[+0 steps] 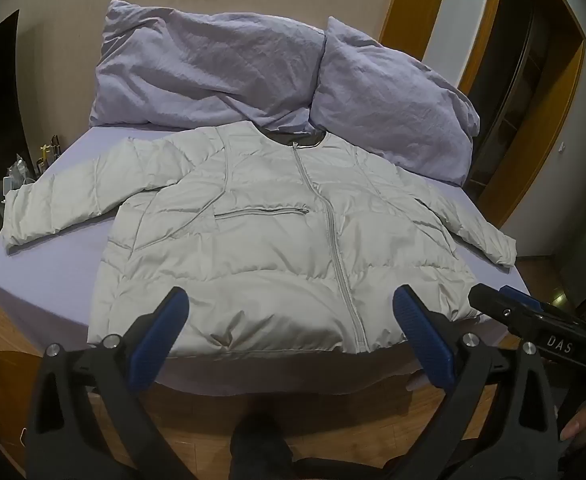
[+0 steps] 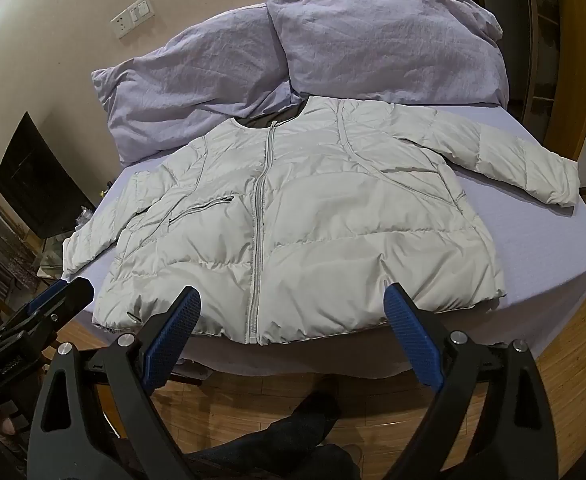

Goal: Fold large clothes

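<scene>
A pale grey puffer jacket lies flat and zipped on the lilac bed, front up, both sleeves spread out; it also shows in the right wrist view. My left gripper is open and empty, held just in front of the jacket's hem, above the bed's near edge. My right gripper is open and empty, also just short of the hem. The right gripper shows in the left wrist view at the right, and the left gripper shows in the right wrist view at the left.
Two lilac pillows lean against the wall behind the collar. A nightstand with small items stands left of the bed. A wooden door frame is at the right. Wooden floor surrounds the bed.
</scene>
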Demonstrator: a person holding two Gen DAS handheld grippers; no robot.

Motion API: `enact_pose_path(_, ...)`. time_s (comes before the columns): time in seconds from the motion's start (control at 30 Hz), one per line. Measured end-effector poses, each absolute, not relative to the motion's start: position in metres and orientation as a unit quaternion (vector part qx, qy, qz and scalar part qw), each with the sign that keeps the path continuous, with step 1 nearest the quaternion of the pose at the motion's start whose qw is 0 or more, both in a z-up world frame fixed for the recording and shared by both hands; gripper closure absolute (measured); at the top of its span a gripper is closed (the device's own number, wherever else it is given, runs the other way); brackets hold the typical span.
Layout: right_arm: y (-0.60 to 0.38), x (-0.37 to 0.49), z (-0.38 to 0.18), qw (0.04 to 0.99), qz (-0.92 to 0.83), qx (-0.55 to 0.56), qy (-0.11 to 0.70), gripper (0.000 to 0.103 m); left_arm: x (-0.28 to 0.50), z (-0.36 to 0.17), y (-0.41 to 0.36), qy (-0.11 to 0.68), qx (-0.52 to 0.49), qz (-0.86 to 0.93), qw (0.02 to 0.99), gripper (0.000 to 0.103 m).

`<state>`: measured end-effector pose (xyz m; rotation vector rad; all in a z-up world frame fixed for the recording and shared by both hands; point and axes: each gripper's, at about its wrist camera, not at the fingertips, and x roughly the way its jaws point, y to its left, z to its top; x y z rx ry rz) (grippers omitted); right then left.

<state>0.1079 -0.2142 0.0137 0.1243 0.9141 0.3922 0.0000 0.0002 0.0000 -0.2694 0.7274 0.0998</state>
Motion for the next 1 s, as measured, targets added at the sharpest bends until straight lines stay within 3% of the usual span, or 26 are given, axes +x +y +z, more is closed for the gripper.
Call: enact_pose_path(1.0,-0.2161,0.1089,0.015,0.876,0.189,0.062,0.439,0.008,0.0002,-0.0002,0.0001,0.357,-0.13,0.05,0.924,0.002)
